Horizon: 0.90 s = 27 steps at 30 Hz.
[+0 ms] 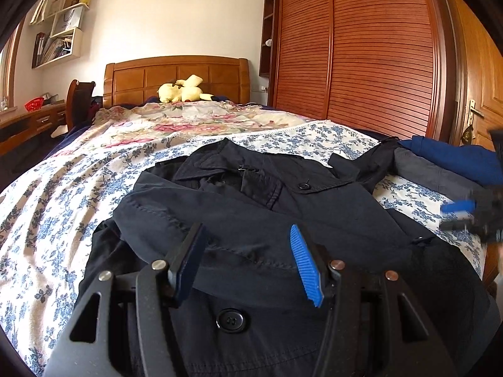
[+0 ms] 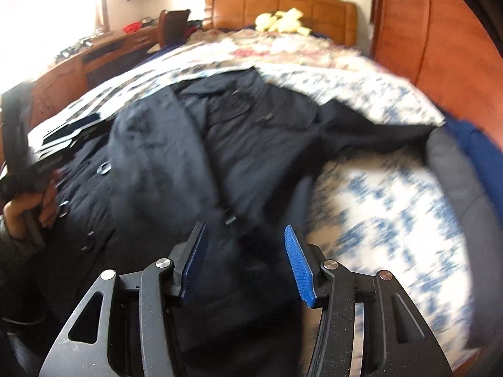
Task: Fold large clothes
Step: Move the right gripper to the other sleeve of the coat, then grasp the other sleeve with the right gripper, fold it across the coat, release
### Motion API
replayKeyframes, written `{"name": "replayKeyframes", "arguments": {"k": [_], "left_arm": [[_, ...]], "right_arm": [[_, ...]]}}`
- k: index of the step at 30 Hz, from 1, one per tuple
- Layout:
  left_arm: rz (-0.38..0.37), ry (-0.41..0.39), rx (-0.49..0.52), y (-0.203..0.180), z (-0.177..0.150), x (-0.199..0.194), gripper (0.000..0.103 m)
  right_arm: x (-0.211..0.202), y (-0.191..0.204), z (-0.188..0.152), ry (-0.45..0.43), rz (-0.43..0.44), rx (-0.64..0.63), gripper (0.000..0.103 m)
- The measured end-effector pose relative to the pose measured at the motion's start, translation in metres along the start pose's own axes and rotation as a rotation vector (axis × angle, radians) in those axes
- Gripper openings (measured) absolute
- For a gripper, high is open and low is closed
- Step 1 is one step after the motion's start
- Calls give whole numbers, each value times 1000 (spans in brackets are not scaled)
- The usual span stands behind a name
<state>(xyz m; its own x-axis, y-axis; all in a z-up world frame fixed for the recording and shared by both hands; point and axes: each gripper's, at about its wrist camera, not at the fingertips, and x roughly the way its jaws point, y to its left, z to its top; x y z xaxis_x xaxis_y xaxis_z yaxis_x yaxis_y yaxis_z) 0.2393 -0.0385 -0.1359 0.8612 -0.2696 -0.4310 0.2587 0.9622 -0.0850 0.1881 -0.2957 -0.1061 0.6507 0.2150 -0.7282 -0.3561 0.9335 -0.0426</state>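
Dark coat [image 1: 251, 194] lies spread across the middle of the left wrist frame, on a blue-flowered sheet [image 1: 63, 194] that covers the near part of the bed; its collar sits toward the upper middle, and one sleeve is folded across the body from the lower left. A black button [image 1: 231, 320] shows at the bottom centre, just under the left gripper [image 1: 248, 264], whose two blue-padded fingers stand well apart over the cloth with nothing between them. At the right edge of that frame the right gripper [image 1: 468, 216] appears blurred above the sheet, beside the coat's hem.

In the right wrist frame the coat [image 2: 195, 163] fills the centre and left, smeared by motion; the right gripper [image 2: 245, 264] at the bottom has its fingers spread wide, empty, over the coat's edge where it meets the sheet [image 2: 393, 220]. The left hand [image 2: 28, 213] grips its handle at the left edge, seemingly just above the row of buttons.

Folded grey and blue garments [image 1: 456, 163] lie at the right side of the left wrist frame. A yellow plush toy [image 1: 182, 91] rests against the wooden headboard [image 1: 176, 75] at upper centre, with a slatted wardrobe [image 1: 361, 47] filling the upper right.
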Motion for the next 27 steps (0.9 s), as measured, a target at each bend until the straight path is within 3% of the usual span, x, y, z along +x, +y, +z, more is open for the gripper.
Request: {"name": "replayKeyframes", "arguments": {"k": [4, 13, 27], "left_arm": [[1, -2, 2, -1, 0, -1, 55], [2, -10, -5, 1, -1, -3, 55], [-2, -7, 1, -1, -2, -2, 55]], "right_arm": [[1, -32, 22, -32, -26, 17, 64], [30, -93, 70, -65, -113, 93, 64], [112, -162, 90, 54, -209, 262, 64]]}}
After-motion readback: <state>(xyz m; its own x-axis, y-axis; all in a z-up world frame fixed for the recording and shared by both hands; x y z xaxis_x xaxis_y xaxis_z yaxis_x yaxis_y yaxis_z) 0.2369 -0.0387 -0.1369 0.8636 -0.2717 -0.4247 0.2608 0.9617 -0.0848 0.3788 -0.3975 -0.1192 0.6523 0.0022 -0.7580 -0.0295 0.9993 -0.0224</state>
